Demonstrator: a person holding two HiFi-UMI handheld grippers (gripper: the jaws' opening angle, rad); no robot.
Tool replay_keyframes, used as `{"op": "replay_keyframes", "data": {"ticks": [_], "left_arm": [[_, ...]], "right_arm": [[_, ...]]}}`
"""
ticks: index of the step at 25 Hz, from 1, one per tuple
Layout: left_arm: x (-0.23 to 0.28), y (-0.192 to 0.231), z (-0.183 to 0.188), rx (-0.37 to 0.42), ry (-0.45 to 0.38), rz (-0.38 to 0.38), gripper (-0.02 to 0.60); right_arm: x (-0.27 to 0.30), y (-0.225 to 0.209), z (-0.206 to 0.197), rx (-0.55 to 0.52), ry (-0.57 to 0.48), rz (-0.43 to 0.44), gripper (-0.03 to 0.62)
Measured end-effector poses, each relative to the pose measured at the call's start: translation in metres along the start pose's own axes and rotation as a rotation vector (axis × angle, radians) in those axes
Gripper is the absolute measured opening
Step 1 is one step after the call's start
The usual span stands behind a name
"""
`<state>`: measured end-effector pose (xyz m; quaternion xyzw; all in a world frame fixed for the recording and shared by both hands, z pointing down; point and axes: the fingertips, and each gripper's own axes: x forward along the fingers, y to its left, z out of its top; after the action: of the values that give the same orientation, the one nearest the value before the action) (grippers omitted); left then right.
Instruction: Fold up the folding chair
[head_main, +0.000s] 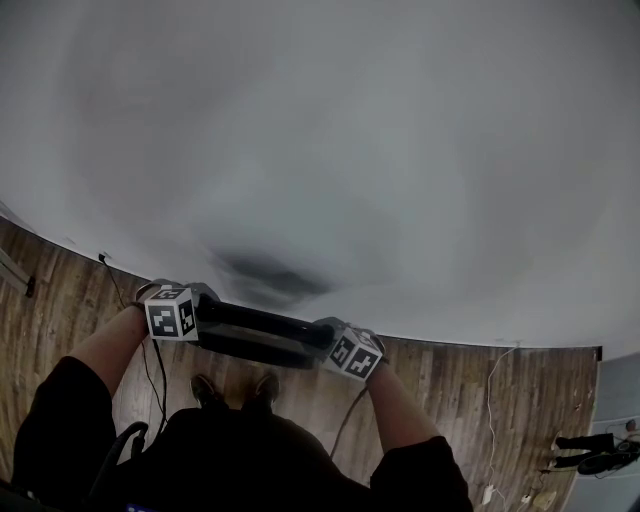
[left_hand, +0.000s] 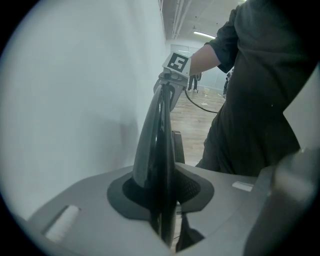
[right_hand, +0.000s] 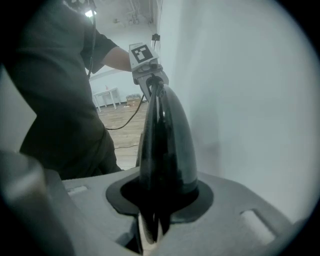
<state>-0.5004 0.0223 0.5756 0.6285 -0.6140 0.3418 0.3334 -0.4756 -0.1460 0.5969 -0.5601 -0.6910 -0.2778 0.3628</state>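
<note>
Folding chair (head_main: 255, 330), glossy black and closed up into one thin flat slab, stands upright just in front of the plain white wall (head_main: 350, 120), directly ahead of the person's dark shoes (head_main: 208, 390) on the brown wooden plank floor (head_main: 450, 390). From the head view only its top edge shows, a dark rounded bar running level between the two hands, with a soft grey shadow on the wall behind it; the lower part is hidden, and whether it leans on the wall cannot be told. Seen end-on from either gripper view, the edge is a narrow, shiny ridge that tapers away toward the opposite gripper, its wall-side face catching a pale sheen, and a second dark layer lies pressed flat against the first. The left gripper (left_hand: 160, 190) straddles one end of this edge and the right gripper (right_hand: 160, 195) the other end, each with its black-and-white marker cube on top. Both are released: the jaws stand a little apart on either side of the ridge, dark pads close beside it but not clamped on it, with a sliver of gap showing low down. A thin cable (head_main: 495, 385) trails across the floor at the right.
</note>
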Motion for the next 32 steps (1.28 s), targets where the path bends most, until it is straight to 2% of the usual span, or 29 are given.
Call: {"op": "replay_keyframes", "data": {"ticks": [9,19,32], "left_arm": [[0.001,0.016,0.003,0.006,-0.032,0.1,0.144],[-0.002,0.038,0.005,0.022,-0.072,0.276,0.219],[-0.008,0.055,0.005,0.01,-0.099,0.458,0.293]], "right_arm": [[-0.003,-0.02,-0.001,0.019,-0.028,-0.171,0.156],[-0.006,-0.044,-0.003,0.017,-0.024,-0.368,0.244],[-0.008,-0.059,-0.004,0.031,-0.019,-0.499,0.293]]}}
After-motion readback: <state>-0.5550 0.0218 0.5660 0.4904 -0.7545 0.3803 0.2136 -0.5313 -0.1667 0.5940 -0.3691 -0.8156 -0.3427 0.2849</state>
